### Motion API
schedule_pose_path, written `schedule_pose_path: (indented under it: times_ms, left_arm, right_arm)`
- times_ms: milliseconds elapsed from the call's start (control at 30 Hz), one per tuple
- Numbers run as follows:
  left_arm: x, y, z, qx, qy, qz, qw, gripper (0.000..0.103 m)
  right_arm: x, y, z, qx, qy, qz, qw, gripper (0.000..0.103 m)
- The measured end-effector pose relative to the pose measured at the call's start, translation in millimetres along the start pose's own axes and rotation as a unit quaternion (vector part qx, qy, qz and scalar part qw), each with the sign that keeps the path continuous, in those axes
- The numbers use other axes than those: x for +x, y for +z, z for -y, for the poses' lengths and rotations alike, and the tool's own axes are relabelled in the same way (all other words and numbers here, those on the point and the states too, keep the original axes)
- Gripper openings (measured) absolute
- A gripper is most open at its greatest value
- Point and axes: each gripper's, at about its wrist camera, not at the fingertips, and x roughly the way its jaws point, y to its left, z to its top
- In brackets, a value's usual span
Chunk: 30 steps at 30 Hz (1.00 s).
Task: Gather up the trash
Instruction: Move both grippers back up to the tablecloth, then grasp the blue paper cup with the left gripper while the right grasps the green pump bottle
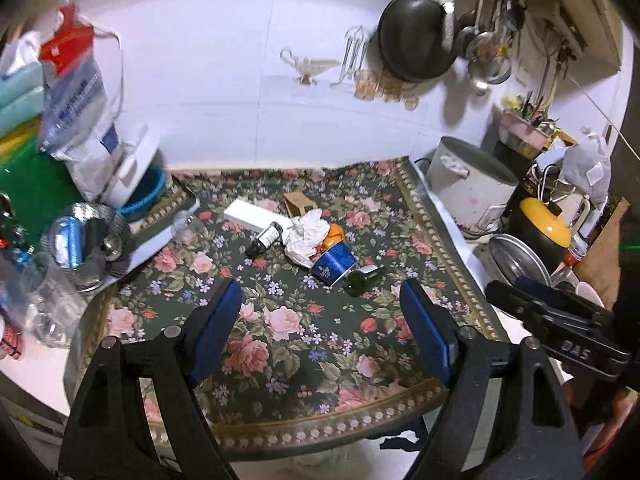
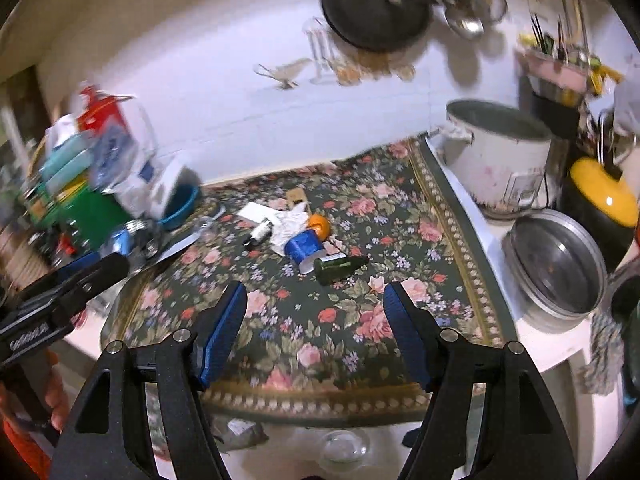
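- My left gripper [image 1: 320, 312] is wide open, with nothing between its blue pads [image 1: 216, 320]. It hangs over the near part of the flowery cloth [image 1: 304, 344].
- My right gripper [image 2: 316, 320] is open too, a bit less wide, and it is empty. It hangs over the same cloth.
- The trash sits in a small heap near the middle of the cloth, far from both grippers.
- A blue paper cup [image 1: 333, 265] lies on its side in the heap. An orange thing [image 1: 334, 234] sits right behind it, touching it.
- A crumpled white paper [image 1: 304, 236] lies beside the cup, on its left.
- A small dark bottle with a white label [image 1: 266, 238] lies left of the paper. A white box [image 1: 256, 216] lies behind it, and a brown card piece [image 1: 298, 202] sits behind the paper.
- A green glass bottle [image 2: 338, 268] lies on its side just in front of the cup. It is the trash nearest to my right gripper.
- A big white pot [image 2: 504, 164] stands off the cloth on the right, with a metal lid [image 2: 560, 264] in front of it.
- A black pan [image 1: 416, 40] hangs on the white wall.
- On the left, bags and tins crowd the counter, but they look blurry.
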Motion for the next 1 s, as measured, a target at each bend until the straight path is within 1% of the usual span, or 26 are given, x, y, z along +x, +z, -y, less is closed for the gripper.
schedule_pose_path:
  times_ms: [133,267,367,500,667,833,1000]
  left_arm:
    - [33,4,-12,-0.007,-0.005,-0.030,0.9995,0.081]
    - [61,7,-22,-0.015,0.009,-0.048,0.9987,0.081]
    - [78,8,-30,-0.033,0.025,-0.058,0.9975,0.081]
    - [99,7,-38,-0.059,0.048,-0.076,0.9943,0.081]
    - [132,7,-42,-0.076,0.069,-0.100,0.9897,0.081]
    - [165,5,-41,-0.095,0.069,-0.127,0.9849,0.081]
    - [190,6,-27,-0.091,0.061,-0.148,0.9830,0.081]
  right_arm:
    - [41,9,1,0.024,-0.009,-0.035,0.999,0.067]
    - [87,14,13,0.049,-0.012,-0.072,0.996,0.067]
    - [124,19,21,0.061,-0.012,-0.098,0.993,0.067]
    - [175,22,32,0.078,0.012,-0.141,0.987,0.067]
    - [229,24,42,0.099,0.027,-0.189,0.977,0.067]
    - [259,24,45,0.098,0.031,-0.215,0.971,0.067]
    - [267,19,60,0.098,0.033,-0.229,0.968,0.067]
